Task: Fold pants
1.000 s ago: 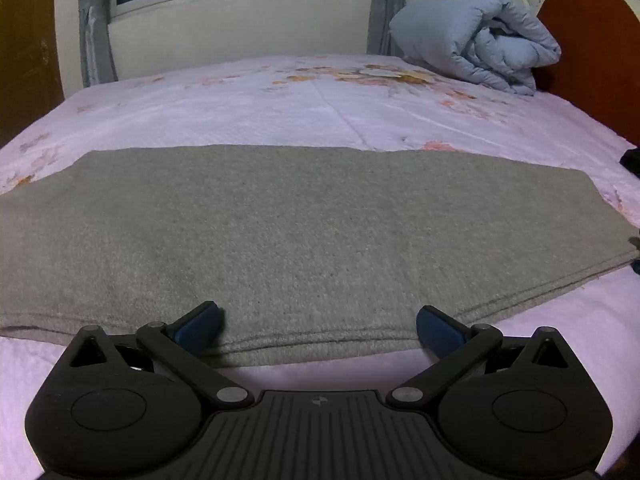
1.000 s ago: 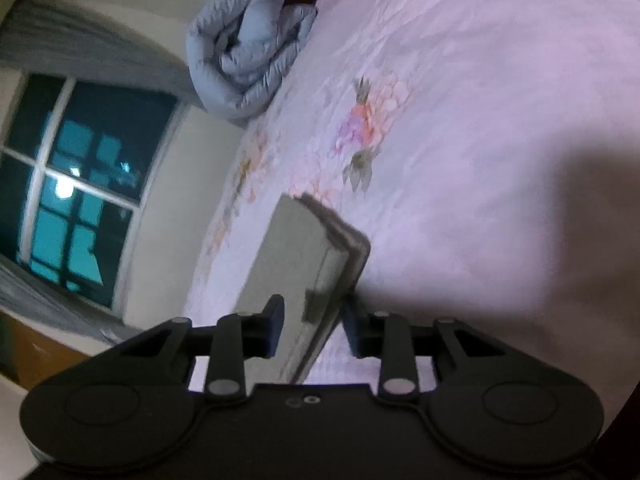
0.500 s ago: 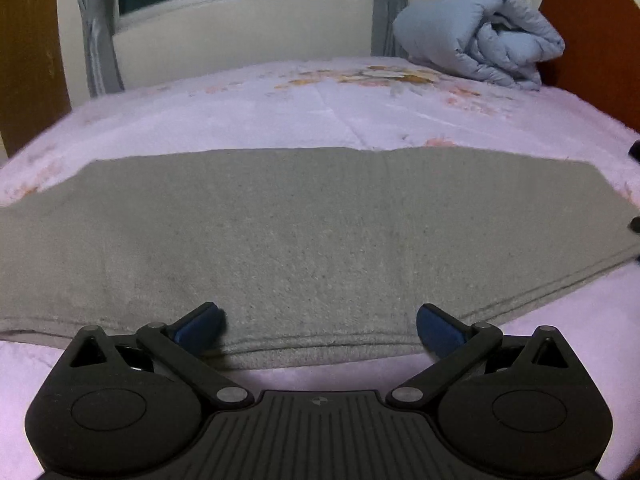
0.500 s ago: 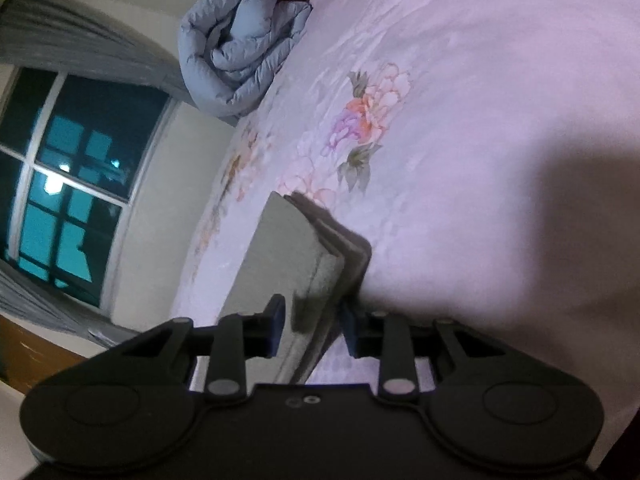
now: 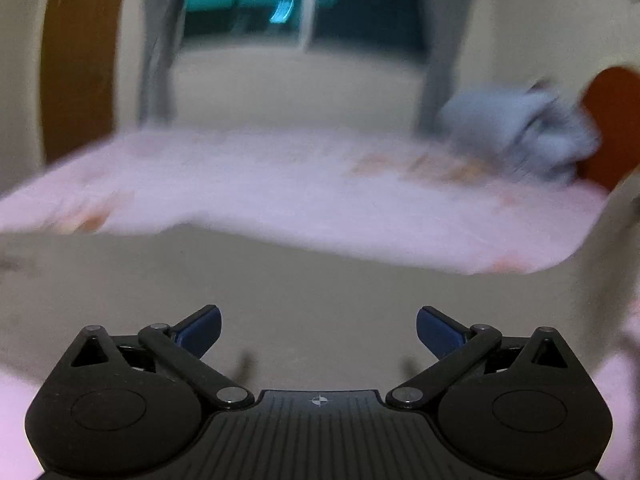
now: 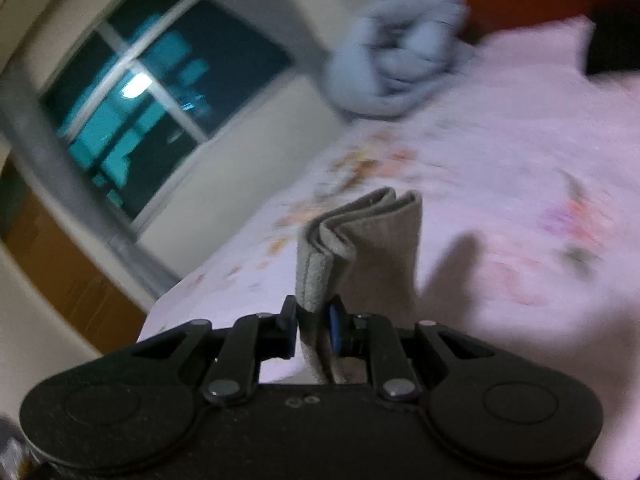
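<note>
The grey pants (image 5: 280,280) lie folded lengthwise on the pink flowered bed sheet (image 5: 320,184). In the blurred left wrist view my left gripper (image 5: 318,320) hovers over the near edge of the cloth, open wide and gripping nothing. At the right edge of that view the cloth rises off the bed. In the right wrist view my right gripper (image 6: 314,316) is closing, its pads pinching the layered end of the pants (image 6: 372,232). That end stands up out of the jaws above the sheet (image 6: 500,140).
A rolled blue duvet (image 5: 516,136) (image 6: 400,52) lies at the head of the bed by the reddish-brown headboard (image 5: 612,120). A window (image 6: 160,92) with grey curtains is on the far wall. A dark object (image 6: 612,48) sits at the bed's far right.
My right gripper has closed on the end of the pants, rolled and lifted it off the bed. The left gripper has shifted and stayed open; the pants' right part now rises.
</note>
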Tool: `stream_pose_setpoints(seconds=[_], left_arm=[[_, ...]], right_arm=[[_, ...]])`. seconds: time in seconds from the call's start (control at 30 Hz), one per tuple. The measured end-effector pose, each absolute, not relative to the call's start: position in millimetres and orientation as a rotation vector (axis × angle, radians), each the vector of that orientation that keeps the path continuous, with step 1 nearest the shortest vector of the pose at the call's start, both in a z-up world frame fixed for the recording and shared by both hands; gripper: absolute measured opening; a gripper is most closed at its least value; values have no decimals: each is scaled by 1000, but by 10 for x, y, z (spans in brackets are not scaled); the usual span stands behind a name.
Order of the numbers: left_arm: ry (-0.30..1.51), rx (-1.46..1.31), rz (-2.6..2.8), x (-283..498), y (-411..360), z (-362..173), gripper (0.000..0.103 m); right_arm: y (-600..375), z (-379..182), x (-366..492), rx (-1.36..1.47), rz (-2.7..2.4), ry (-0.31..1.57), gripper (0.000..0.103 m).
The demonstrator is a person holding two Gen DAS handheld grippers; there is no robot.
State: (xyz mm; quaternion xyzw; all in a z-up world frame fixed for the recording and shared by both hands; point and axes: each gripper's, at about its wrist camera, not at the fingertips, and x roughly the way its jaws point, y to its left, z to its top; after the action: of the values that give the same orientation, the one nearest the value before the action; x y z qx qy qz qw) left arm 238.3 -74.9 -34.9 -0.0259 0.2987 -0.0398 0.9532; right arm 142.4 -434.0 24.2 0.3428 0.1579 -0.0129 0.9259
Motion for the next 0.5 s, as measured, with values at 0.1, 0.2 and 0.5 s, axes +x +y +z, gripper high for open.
stream_pose_setpoints(seconds=[0.1, 0.2, 0.5], left_arm=[[688, -204, -123, 2456, -22, -469, 83], [559, -305, -18, 2141, 670, -301, 93], [530, -388, 116, 1726, 1600, -445, 93]], right_arm=[[-3820, 428, 1633, 635, 44, 322, 7], [-3126, 481, 1879, 513, 119, 343, 7], [-1298, -246, 2275, 393, 446, 584, 28]])
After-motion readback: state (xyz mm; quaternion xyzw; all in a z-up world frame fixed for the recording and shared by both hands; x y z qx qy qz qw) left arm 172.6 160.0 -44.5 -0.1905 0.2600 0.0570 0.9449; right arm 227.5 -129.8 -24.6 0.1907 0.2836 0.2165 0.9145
